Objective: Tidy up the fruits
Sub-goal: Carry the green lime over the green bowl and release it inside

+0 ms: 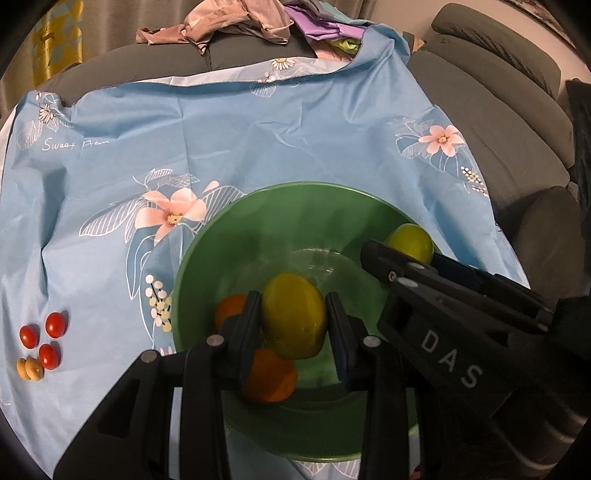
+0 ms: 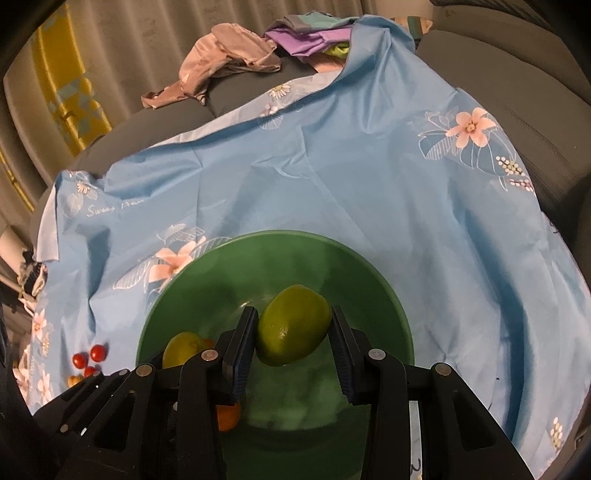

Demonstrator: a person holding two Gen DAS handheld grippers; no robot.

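A green bowl (image 1: 207, 254) sits on the blue floral cloth; it also shows in the right wrist view (image 2: 384, 280). My left gripper (image 1: 293, 328) is over the bowl with a yellow lemon (image 1: 295, 317) between its pads, touching both. Two oranges (image 1: 271, 376) lie in the bowl under it. My right gripper (image 2: 293, 341) is over the bowl's right side with a green lime (image 2: 293, 328) between its pads, touching the left pad, a small gap at the right. The lime also shows in the left wrist view (image 1: 412, 242).
Three cherry tomatoes (image 1: 42, 338) and a small yellowish fruit (image 1: 30, 367) lie on the cloth left of the bowl. Crumpled clothes (image 1: 236, 20) lie at the back. A grey sofa (image 1: 498, 122) rises on the right.
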